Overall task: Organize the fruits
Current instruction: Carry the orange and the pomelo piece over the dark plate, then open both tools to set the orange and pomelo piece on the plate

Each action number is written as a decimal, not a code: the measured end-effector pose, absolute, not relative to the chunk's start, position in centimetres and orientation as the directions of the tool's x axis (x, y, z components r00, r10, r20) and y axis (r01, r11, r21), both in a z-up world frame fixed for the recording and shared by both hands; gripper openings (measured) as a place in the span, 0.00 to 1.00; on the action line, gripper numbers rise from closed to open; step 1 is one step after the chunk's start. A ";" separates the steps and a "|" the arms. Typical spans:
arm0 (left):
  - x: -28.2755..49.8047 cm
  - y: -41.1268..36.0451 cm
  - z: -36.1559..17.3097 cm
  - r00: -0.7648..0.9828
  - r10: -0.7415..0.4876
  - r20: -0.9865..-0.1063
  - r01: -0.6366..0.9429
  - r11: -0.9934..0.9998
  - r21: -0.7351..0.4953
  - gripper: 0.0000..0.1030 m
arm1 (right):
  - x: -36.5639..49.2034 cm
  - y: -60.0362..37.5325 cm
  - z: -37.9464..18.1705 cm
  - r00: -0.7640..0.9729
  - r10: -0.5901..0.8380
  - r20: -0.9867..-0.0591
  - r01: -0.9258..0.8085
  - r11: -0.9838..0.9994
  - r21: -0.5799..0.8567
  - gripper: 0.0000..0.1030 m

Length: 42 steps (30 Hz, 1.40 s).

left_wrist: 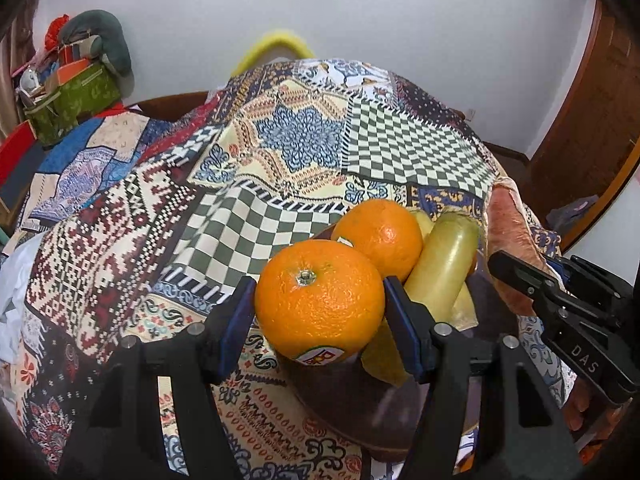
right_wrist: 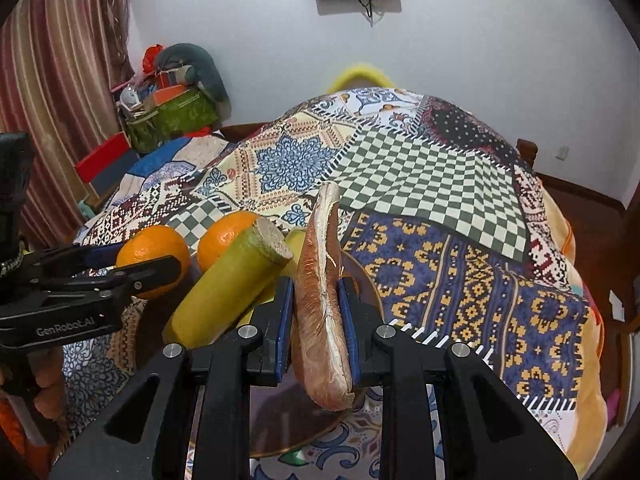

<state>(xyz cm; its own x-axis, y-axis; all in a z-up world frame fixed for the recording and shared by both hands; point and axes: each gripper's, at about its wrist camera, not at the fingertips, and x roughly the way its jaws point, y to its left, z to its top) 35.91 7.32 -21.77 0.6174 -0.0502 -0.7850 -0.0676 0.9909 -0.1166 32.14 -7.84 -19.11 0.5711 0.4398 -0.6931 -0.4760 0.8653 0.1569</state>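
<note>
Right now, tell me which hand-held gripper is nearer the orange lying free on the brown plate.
Left. The left hand-held gripper, clamping its own orange, sits right against the free orange. The right hand-held gripper, shut on a brown flat piece, is beyond the yellow-green stalk.

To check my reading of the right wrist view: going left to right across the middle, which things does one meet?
Left hand-held gripper → orange it holds → second orange → yellow-green stalk → brown flat piece in the right hand-held gripper → patchwork cloth.
</note>
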 end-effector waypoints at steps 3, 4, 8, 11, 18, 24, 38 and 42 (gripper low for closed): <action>36.2 7.3 -22.4 0.601 -0.055 -0.798 -0.070 0.990 -0.121 0.61 | 32.2 -7.7 -19.5 0.558 0.441 -0.703 -0.480 0.863 0.160 0.20; 36.2 7.4 -22.4 0.598 -0.054 -0.800 -0.073 0.990 -0.121 0.61 | 32.3 -7.7 -19.7 0.554 0.440 -0.707 -0.480 0.862 0.160 0.20; 36.6 7.6 -22.9 0.572 -0.069 -0.818 -0.077 0.988 -0.137 0.62 | 32.5 -7.7 -20.3 0.532 0.441 -0.723 -0.482 0.860 0.169 0.20; 36.6 7.7 -23.0 0.568 -0.079 -0.819 -0.078 0.986 -0.149 0.62 | 32.5 -7.6 -20.3 0.531 0.440 -0.724 -0.485 0.859 0.165 0.20; 36.6 7.7 -23.1 0.553 -0.106 -0.826 -0.069 0.983 -0.173 0.63 | 32.4 -7.8 -20.4 0.515 0.443 -0.734 -0.496 0.852 0.166 0.22; 36.2 7.9 -22.8 0.548 -0.111 -0.829 -0.092 0.977 -0.191 0.64 | 31.3 -7.9 -19.5 0.543 0.422 -0.726 -0.499 0.857 0.126 0.26; 31.7 6.9 -18.0 0.619 -0.057 -0.783 -0.067 0.990 -0.126 0.64 | 27.6 -9.3 -16.2 0.605 0.409 -0.683 -0.475 0.874 0.103 0.27; 29.6 6.7 -16.5 0.635 -0.059 -0.771 -0.057 0.991 -0.123 0.65 | 25.5 -9.9 -15.2 0.616 0.422 -0.665 -0.469 0.875 0.122 0.27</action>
